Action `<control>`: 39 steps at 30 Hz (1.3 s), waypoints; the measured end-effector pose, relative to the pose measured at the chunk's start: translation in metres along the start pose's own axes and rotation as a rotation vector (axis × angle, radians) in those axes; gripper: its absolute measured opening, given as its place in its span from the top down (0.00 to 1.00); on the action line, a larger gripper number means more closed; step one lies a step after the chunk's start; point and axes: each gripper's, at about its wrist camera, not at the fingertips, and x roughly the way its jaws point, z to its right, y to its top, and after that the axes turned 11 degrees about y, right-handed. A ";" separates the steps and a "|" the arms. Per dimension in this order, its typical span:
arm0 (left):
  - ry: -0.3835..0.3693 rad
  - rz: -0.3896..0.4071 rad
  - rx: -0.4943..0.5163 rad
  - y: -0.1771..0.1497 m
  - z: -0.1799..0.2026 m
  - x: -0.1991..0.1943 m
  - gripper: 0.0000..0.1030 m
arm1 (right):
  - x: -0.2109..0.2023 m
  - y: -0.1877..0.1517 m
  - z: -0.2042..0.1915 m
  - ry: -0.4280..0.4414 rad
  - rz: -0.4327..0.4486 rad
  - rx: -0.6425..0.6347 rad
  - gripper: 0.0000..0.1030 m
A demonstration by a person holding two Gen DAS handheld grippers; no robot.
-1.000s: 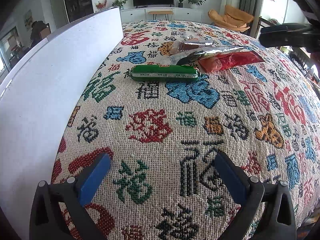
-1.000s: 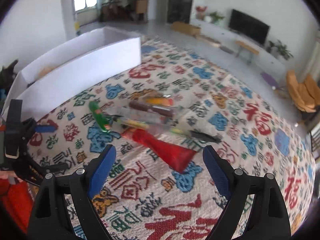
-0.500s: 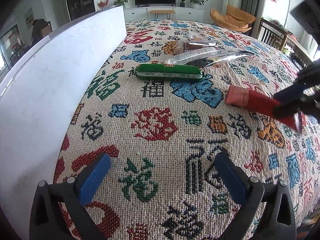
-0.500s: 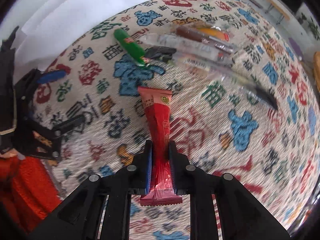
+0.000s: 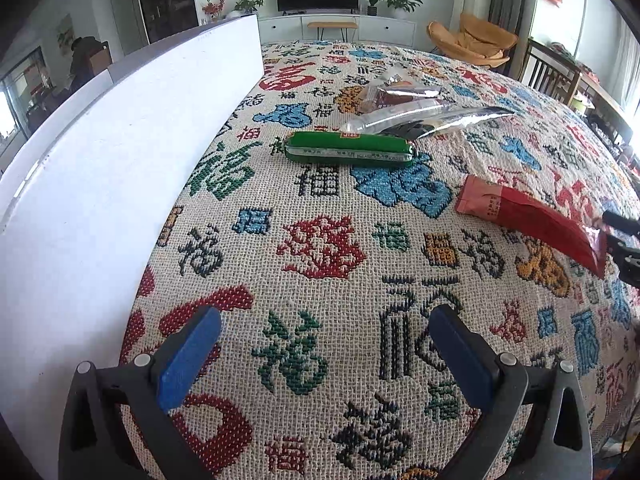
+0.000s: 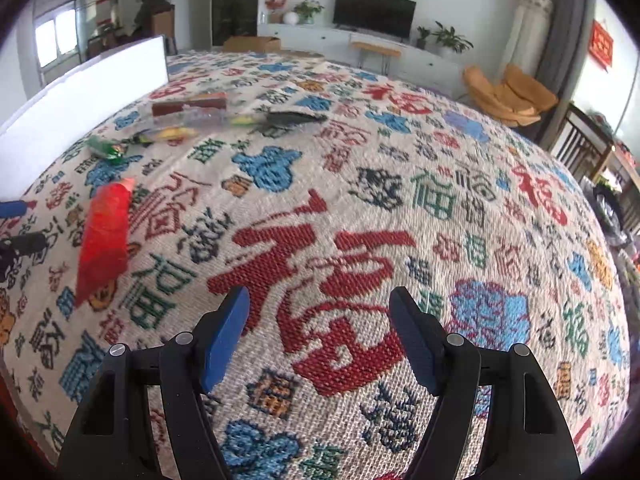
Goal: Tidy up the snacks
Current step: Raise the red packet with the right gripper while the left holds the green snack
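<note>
Woven cloth [image 5: 320, 248], patterned with coloured characters, covers the table. A white box wall [image 5: 120, 168] stands along the left edge. Near it lies a green sausage stick [image 5: 349, 149], and just behind that, touching or overlapping, a cluster of silver and clear snack packets [image 5: 416, 114]. A television [image 6: 374, 12], potted plants and an orange chair [image 6: 508, 92] stand beyond the table.

The red snack packet [image 5: 532, 222] sits to the right of the green stick, apart from it, with nothing between it and the box but open cloth. In the right wrist view it is blurred, well left of the right gripper [image 6: 320, 336].

Left gripper [image 5: 324, 356]: jaws spread wide, holding nothing, low over the cloth beside the box wall. Right gripper: jaws parted and empty.

Change noted: half a second ago the right jaws were clamped on the red packet's end; they have since let go and swung away to the right. The left gripper has not moved.
</note>
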 end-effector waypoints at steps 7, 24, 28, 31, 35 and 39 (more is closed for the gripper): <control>-0.272 -0.014 -0.209 0.043 -0.020 -0.004 0.00 | 0.002 0.005 0.018 0.036 -0.002 0.073 0.22; -0.179 -0.109 -0.122 0.116 -0.015 0.067 0.48 | 0.005 0.000 0.022 0.040 -0.003 0.089 0.18; -0.226 -0.104 -0.095 0.110 -0.019 0.060 0.74 | 0.007 0.001 0.022 0.041 -0.003 0.092 0.17; -0.259 -0.119 -0.020 0.100 -0.007 0.050 0.76 | 0.007 0.001 0.022 0.043 -0.003 0.094 0.17; -0.340 -0.178 0.132 0.072 0.011 0.025 0.76 | 0.007 0.001 0.022 0.041 -0.003 0.093 0.17; -0.305 -0.159 0.201 0.048 0.017 0.002 0.74 | 0.007 0.001 0.022 0.040 -0.004 0.092 0.17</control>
